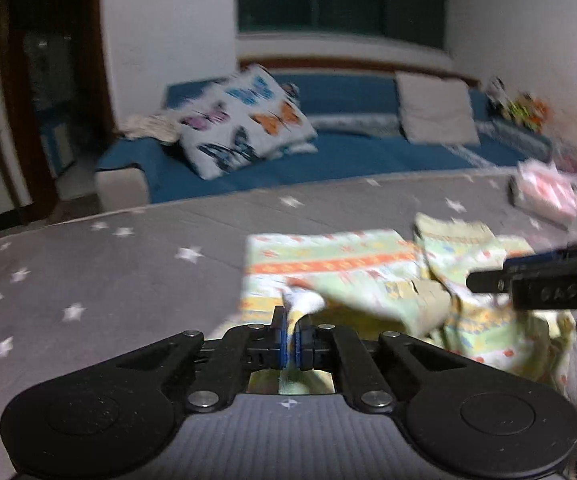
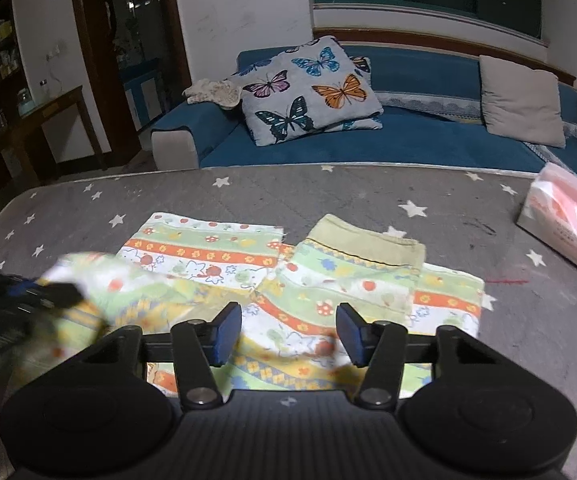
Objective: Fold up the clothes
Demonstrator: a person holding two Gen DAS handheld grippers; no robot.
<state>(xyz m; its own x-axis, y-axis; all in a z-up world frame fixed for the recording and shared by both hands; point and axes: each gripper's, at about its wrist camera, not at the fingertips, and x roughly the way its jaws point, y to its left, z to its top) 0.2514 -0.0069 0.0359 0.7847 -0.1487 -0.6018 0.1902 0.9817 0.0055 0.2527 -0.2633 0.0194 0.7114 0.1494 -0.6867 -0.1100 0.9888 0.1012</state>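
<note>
A: Report the work surface, then the garment.

B: The grey star-print table cover (image 2: pixel 328 192) fills the middle band of the right wrist frame. The patterned garment (image 2: pixel 352 280) lies on it at centre, mostly flat, with a plain ribbed band at its upper edge. It is thin printed cloth with orange and green stripes: light, limp and non-fragile. I judge it will drape and crease wherever it is unsupported.

A: State of each tool?

B: My left gripper (image 1: pixel 291 334), at lower centre of its own frame, has its jaws pressed together on a raised fold of the garment's left portion. My right gripper (image 2: pixel 288 330) has its jaws spread wide over the near edge, holding nothing.

A: Recommended hold?

B: Pinch hems or corners, since mid-panel fabric bunches. A pink tissue pack (image 2: pixel 564 216) sits at far right, well apart.
</note>
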